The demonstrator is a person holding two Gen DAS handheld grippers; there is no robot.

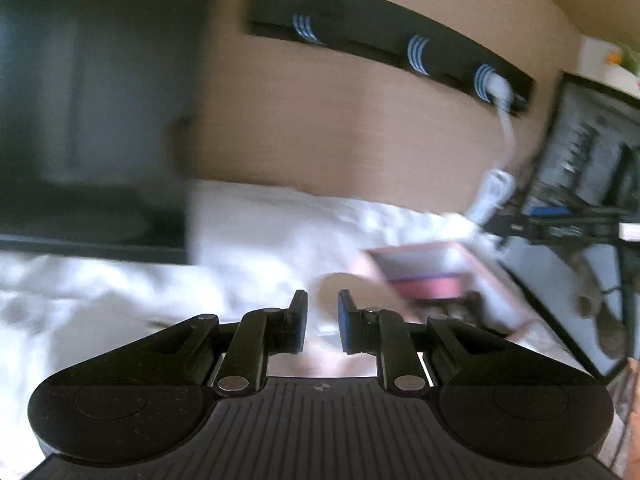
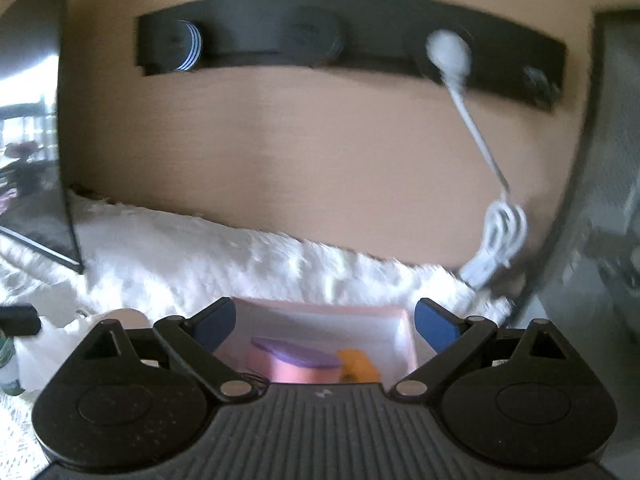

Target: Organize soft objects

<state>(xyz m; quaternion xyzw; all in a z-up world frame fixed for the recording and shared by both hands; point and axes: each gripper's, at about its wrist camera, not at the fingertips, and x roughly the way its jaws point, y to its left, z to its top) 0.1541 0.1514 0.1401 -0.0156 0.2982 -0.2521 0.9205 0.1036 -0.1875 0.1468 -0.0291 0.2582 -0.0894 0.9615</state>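
pink box on the white fur, both grippers above it

the pink box (image 2: 404, 332) sits on a white furry cover (image 2: 240, 256) in front of a tan wall. in the right wrist view its white inside holds a pink block with a purple top (image 2: 296, 360) and, just beside it on the right, an orange soft thing (image 2: 358, 364); the gripper body hides the lower part of both. in the left wrist view the same box (image 1: 416, 276) is blurred, and only the pink and purple piece (image 1: 424, 286) can be made out in it.

the right gripper (image 2: 325, 324) is spread wide, holding nothing, its blue pads framing the box. the left gripper (image 1: 322, 322) has its jaws drawn close with a narrow gap; a pale rounded shape (image 1: 340, 284) lies past the tips, and i cannot tell whether anything is gripped.

a black wall strip (image 2: 360, 28) carries a white plug with a coiled cable (image 2: 500, 236). no writing is readable.
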